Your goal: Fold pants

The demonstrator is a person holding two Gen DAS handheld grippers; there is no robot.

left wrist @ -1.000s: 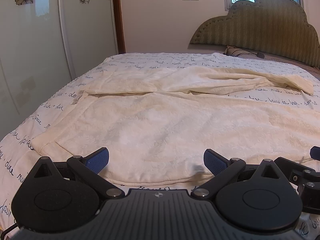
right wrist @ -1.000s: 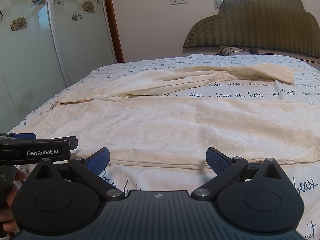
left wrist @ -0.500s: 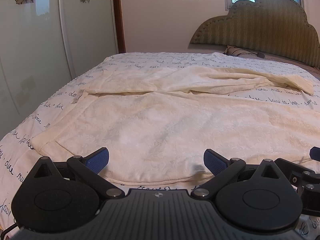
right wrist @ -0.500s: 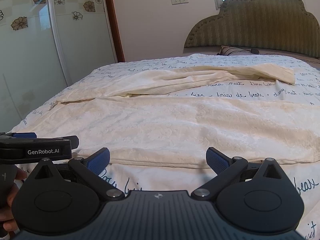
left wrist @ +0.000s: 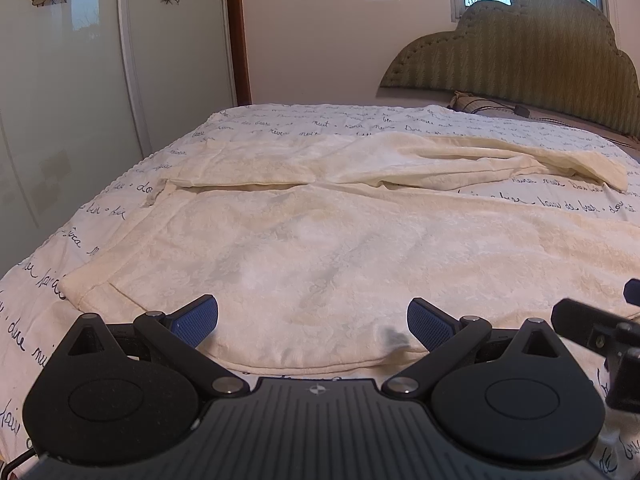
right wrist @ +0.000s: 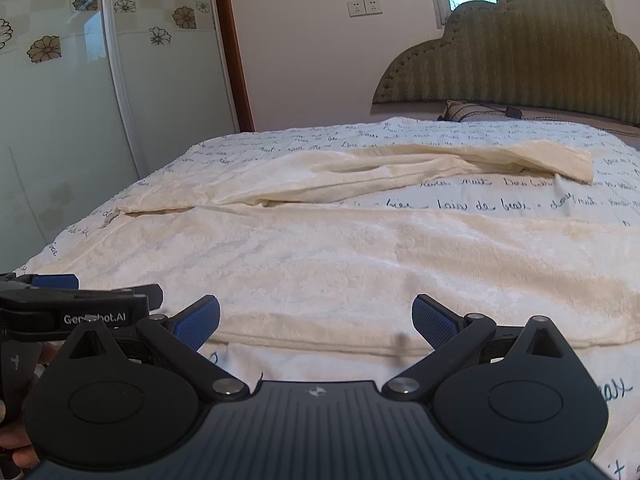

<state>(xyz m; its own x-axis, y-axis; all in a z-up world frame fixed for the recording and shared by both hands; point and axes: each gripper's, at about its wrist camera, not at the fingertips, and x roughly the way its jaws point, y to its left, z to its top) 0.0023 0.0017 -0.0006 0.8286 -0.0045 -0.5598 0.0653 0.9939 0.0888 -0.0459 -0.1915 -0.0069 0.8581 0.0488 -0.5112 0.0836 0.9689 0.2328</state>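
Cream pants [left wrist: 320, 248] lie spread flat on the bed, waistband to the left, both legs running right. The far leg [right wrist: 400, 176] is narrow and wrinkled; the near leg [right wrist: 360, 264] is wide and smooth. My left gripper [left wrist: 313, 320] hovers open at the near hem by the waist end, blue pads [left wrist: 196, 320] wide apart, nothing between them. My right gripper [right wrist: 316, 322] is open over the near edge of the near leg, further right. Each gripper shows at the side of the other's view.
The bed [left wrist: 280, 124] carries a white cover with blue script. A green padded headboard [left wrist: 520, 52] and a pillow [left wrist: 476, 104] sit at the far right. Glass wardrobe doors [left wrist: 80, 100] stand close along the left. A hand [right wrist: 16, 456] shows at the lower left.
The right gripper has drifted slightly, with the scene shifting a little in its view. The left view is almost unchanged. Both grippers stay open.
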